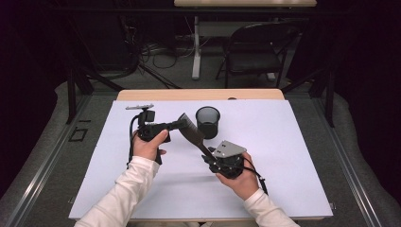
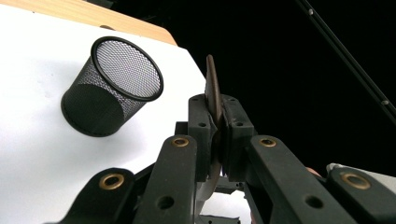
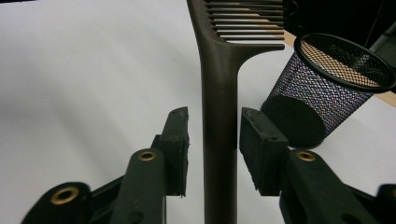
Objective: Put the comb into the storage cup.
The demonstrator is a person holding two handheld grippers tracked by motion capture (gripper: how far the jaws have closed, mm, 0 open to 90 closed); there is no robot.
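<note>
Brown comb (image 3: 219,116) — clamped by left gripper (image 2: 215,135) beside mesh cup (image 2: 112,86)

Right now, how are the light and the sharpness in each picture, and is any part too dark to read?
High view: the white table cover is evenly lit, and the room behind is almost black. Left gripper view: the mesh cup is sharp, the near jaws are softer, and the right half is black. Right gripper view: the comb is sharp at its handle, its teeth are cut off by the top edge, and soft shadows lie on the cover.
</note>
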